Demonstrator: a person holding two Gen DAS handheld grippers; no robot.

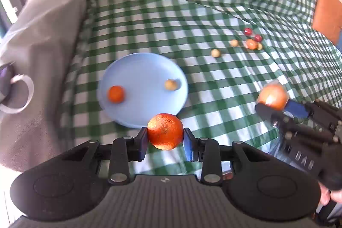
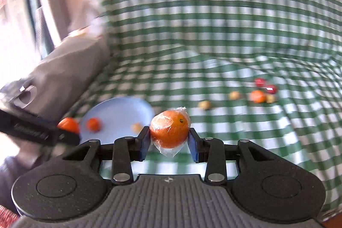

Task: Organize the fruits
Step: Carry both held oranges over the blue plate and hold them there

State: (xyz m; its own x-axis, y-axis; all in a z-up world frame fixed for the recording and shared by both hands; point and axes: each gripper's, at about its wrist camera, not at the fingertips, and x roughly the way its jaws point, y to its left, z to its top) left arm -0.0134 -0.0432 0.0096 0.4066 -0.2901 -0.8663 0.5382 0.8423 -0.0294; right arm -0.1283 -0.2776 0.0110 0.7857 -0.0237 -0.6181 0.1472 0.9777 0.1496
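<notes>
An orange [image 1: 165, 131] is pinched between the pads of the left gripper [image 1: 165, 138], clear of the cloth and just on the near side of the blue plate [image 1: 136, 69]. A second orange, this one in clear plastic wrap [image 2: 170, 129], is clamped in the jaws of the right gripper [image 2: 170, 139], to the right of the plate and also off the surface. Both fruits are gripped at their sides, with the pads pressing on them.

On the plate itself a small orange fruit [image 1: 115, 93] is seen at its left part and a pale round fruit [image 1: 171, 84] at its right part. Well to the right of the plate and farther back, a loose group is left on the green checked tablecloth [image 1: 192, 14]: two red fruits [image 1: 248, 31], a small orange one [image 1: 251, 44] and several pale ones [image 1: 215, 53]. A grey cushion [image 1: 42, 35] is seen to the left of the plate.

The step in hand is judged to be the carrying of two oranges to the plate. For the next move, each fruit needs to be brought over a bare part of the plate, away from the two already lying there, lowered until it is close to the surface, and only then released, since round fruit is likely to roll off a shallow rim. The group on the cloth is still to be collected.
</notes>
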